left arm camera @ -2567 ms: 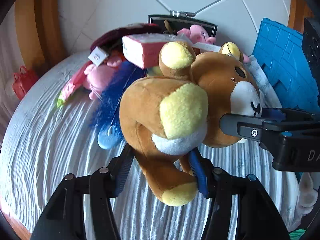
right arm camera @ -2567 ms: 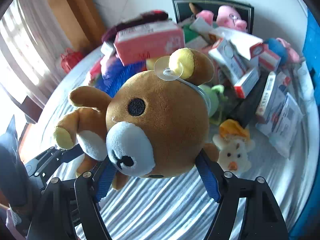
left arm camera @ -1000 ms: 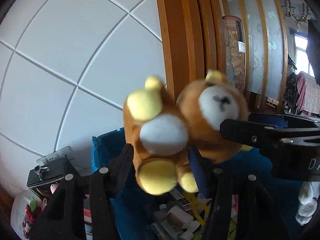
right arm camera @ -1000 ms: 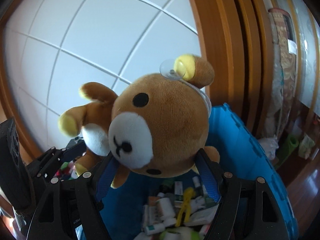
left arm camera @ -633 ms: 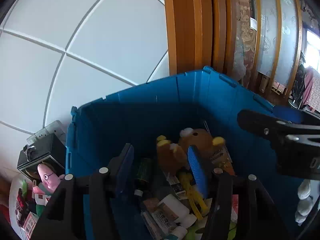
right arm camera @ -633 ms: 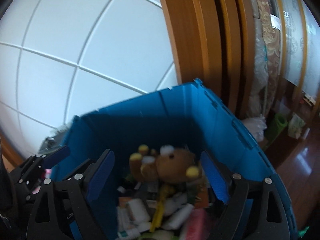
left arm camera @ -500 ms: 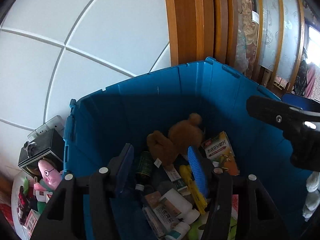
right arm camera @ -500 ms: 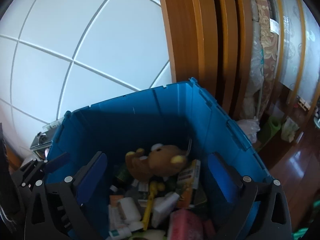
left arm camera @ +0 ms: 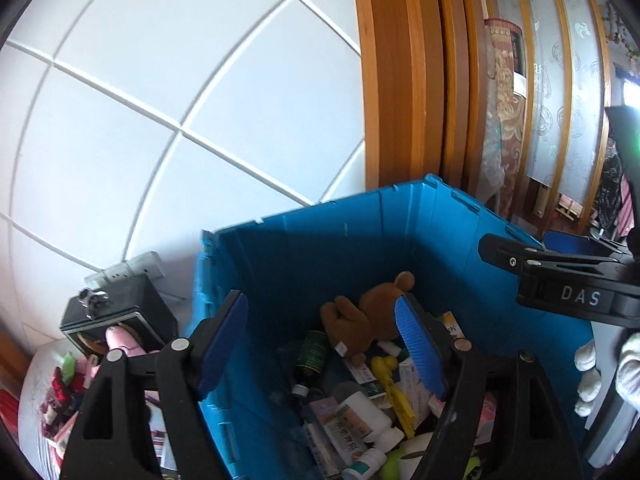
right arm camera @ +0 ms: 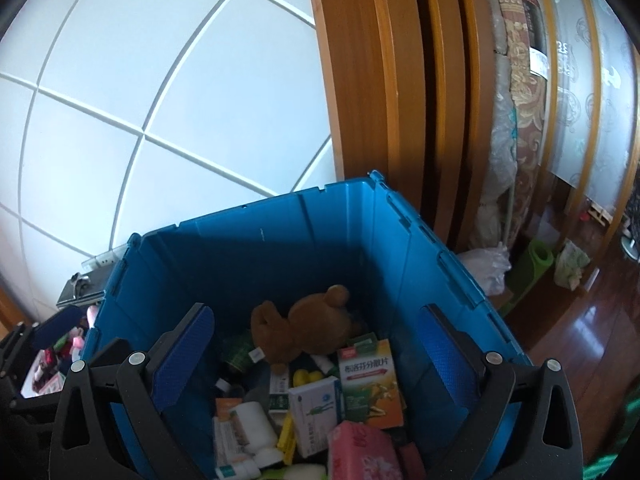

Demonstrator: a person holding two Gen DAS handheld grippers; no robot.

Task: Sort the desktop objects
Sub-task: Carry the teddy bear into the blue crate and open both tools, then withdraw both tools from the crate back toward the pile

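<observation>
A brown teddy bear [left arm camera: 366,322] lies face down inside the blue plastic crate [left arm camera: 320,248], on top of boxes and bottles; it also shows in the right wrist view [right arm camera: 304,334]. My left gripper [left arm camera: 322,344] is open and empty above the crate's near left side. My right gripper [right arm camera: 316,350] is open and empty above the crate [right arm camera: 256,256]. The right gripper's black body [left arm camera: 560,276] shows at the right of the left wrist view.
The crate holds medicine boxes [right arm camera: 368,380], white bottles [right arm camera: 248,420], a pink packet [right arm camera: 360,452] and a yellow clip [left arm camera: 394,396]. A black box [left arm camera: 120,316] and toys on the white table [left arm camera: 40,380] sit left of the crate. A white tiled wall and wooden door frame [right arm camera: 380,100] stand behind.
Both grippers carried the bear from the table over the crate and opened. The bear dropped into the crate and lies still. Both grippers have drawn back slightly.
</observation>
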